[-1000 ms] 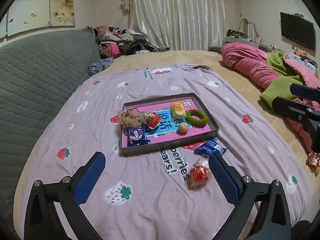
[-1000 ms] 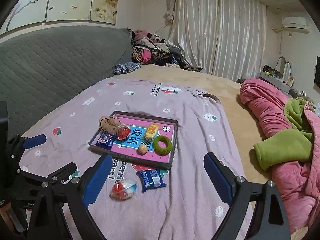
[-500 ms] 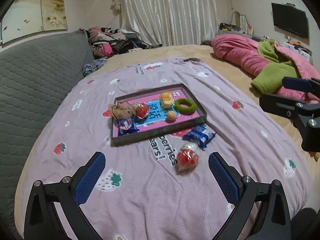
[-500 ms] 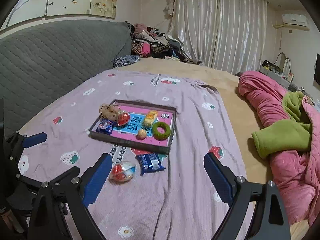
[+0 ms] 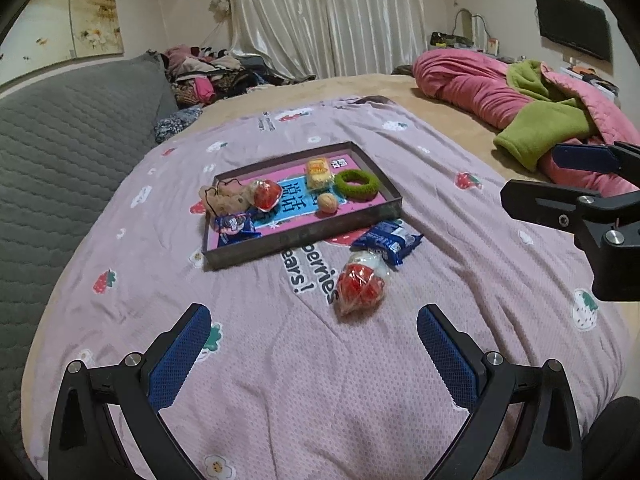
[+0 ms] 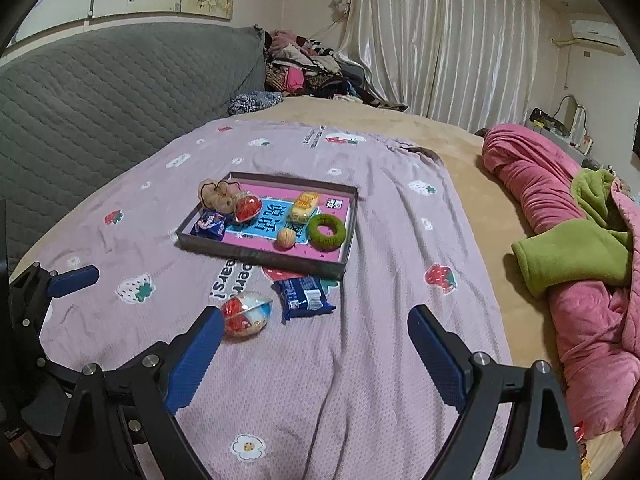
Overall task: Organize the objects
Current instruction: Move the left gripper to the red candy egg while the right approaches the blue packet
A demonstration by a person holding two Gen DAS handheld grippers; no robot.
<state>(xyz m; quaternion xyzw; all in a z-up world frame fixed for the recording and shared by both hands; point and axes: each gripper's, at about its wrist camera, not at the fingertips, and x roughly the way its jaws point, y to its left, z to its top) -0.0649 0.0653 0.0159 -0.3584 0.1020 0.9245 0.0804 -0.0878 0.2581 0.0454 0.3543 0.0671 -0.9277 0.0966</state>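
Note:
A dark tray [image 5: 304, 236] [image 6: 260, 258] with a pink floor lies on the bed. It holds a green ring [image 5: 356, 185] [image 6: 327, 232], a walnut [image 5: 328, 202], a yellow snack, a red packet, a blue packet and a small plush. Outside it, on the blanket, lie a red-and-white packet [image 5: 360, 286] [image 6: 246, 314] and a blue biscuit packet [image 5: 387, 240] [image 6: 304, 294]. My left gripper [image 5: 314, 354] is open and empty, a little short of the red-and-white packet. My right gripper [image 6: 314, 354] is open and empty, its left finger next to that packet.
A pink strawberry blanket [image 5: 280, 360] covers the bed. A grey quilted headboard [image 5: 60, 140] stands at the left. A pink and green duvet [image 6: 568, 248] lies at the right. Clothes are piled at the far end [image 6: 304, 68].
Both grippers have drawn back and dropped a little toward the near bed edge; the tray and loose packets sit farther ahead. Nothing was taken hold of.

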